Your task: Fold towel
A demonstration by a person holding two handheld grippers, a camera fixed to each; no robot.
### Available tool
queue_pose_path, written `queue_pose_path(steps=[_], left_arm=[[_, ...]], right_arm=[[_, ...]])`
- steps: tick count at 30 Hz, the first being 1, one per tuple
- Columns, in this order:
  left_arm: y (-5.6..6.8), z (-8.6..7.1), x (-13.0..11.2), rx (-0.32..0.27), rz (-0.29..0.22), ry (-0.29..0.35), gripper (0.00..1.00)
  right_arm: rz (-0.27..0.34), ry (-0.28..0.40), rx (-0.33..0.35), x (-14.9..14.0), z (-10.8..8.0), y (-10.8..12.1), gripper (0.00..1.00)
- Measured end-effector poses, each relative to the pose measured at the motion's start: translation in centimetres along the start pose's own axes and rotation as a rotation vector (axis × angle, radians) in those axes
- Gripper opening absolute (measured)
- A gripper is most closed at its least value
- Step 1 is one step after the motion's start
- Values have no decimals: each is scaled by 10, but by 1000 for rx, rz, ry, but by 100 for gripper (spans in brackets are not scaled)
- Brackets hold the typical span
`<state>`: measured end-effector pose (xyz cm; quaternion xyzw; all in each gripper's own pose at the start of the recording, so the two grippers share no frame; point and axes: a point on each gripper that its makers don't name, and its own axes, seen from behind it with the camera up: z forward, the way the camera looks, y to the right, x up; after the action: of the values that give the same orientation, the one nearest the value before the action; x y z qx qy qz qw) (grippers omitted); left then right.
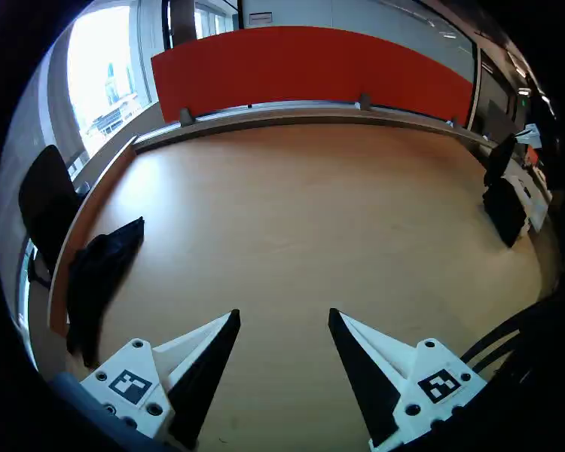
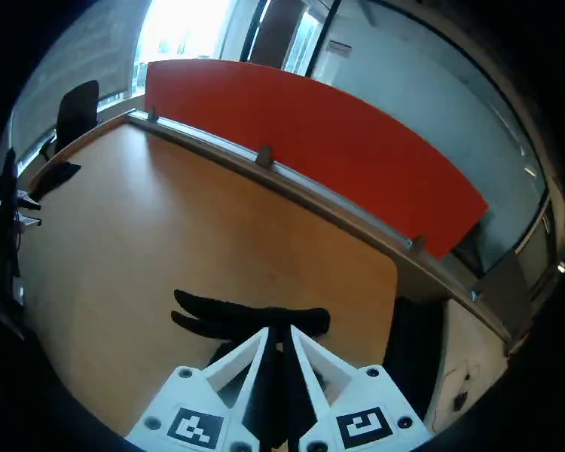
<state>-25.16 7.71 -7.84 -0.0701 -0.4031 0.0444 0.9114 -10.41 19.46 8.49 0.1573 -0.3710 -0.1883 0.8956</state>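
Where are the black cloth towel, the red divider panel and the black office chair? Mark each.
black cloth towel (image 2: 237,310), right gripper view, its far fold.
red divider panel (image 1: 305,71), left gripper view, middle of its face.
black office chair (image 1: 45,200), left gripper view, its backrest.

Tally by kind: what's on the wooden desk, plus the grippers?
Black fabric towels: 2 (corner towel, gripped towel)
White two-finger grippers: 2 (left gripper, right gripper)
Red divider panel: 1
Total: 5
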Motion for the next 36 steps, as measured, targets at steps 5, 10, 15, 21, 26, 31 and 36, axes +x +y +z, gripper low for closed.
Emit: queue_pose_path(steps=[5,10,15,21,26,31,36], left_arm=[[3,-1,0,-4,8,1,86],[4,-1,-2,-9,12,-1,86],[5,-1,-3,-13,22,-3,87],[3,-2,-2,-14,31,-3,86],[0,-4,-2,-11,32,-1,87],[-4,-5,-3,-5,32,-2,87],[-6,-6,-5,0,33,-4,87]], right_arm=[[23,-38,-14,-33,-12,3,5],[53,-91,-29,-73,-21,4,5],[74,-145,-41,-107,-25,5,5],[106,-171,-48,-128,-23,3,5],[124,-190,-53,-141,-23,3,5],[144,-222,-59,-159,-21,3,5],[177,-253,-60,-178,-17,1,5]])
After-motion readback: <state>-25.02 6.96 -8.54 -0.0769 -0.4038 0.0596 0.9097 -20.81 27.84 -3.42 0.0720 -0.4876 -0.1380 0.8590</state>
